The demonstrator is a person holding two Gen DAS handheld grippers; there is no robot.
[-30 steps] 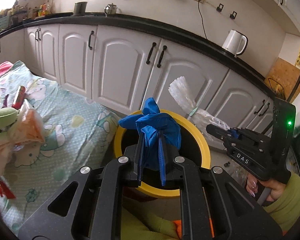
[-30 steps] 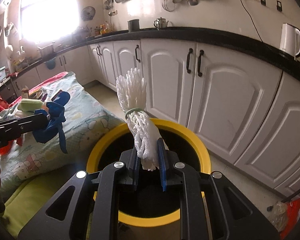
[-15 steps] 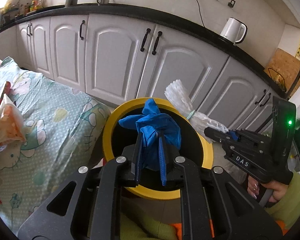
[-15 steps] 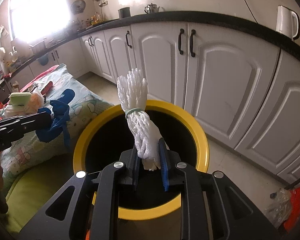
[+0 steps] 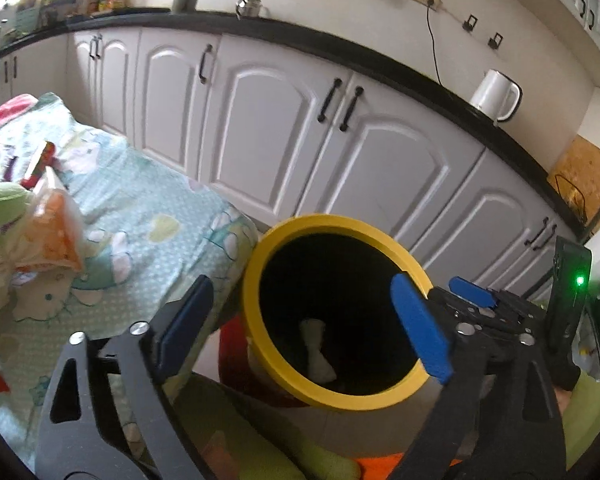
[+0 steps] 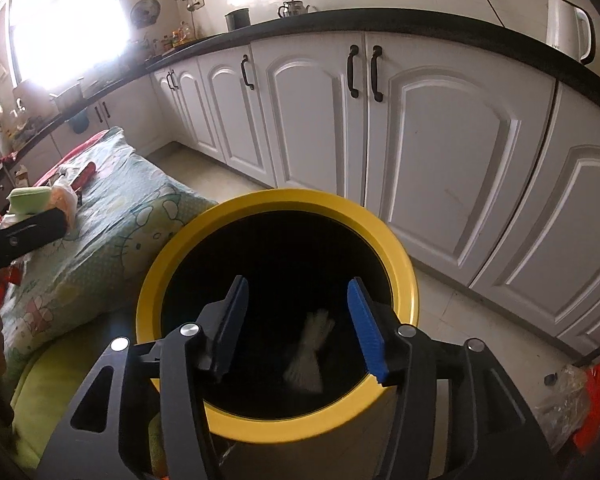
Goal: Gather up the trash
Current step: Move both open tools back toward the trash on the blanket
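The white foam net sleeve [image 6: 309, 354] lies deep inside the yellow-rimmed bin [image 6: 404, 276], pale against the dark bottom; a second ago it was pinched upright in the right gripper [image 6: 298, 326], so it has just been dropped. The blue glove that the left gripper [image 5: 300, 328] held over the rim a moment back is gone from its jaws too, and cannot be made out in the dark of the bin. Both pairs of jaws are opening with nothing between them: the left spread very wide over the bin's mouth, the right about halfway apart directly above the sleeve. Two pieces of trash look delivered, judging from the empty jaws. More remains on the patterned bed cover [image 5: 148, 220] beside the bin: an orange-and-clear plastic bag [image 5: 56, 232] and a red wrapper [image 5: 40, 162] well apart from the bin, likely next to collect.
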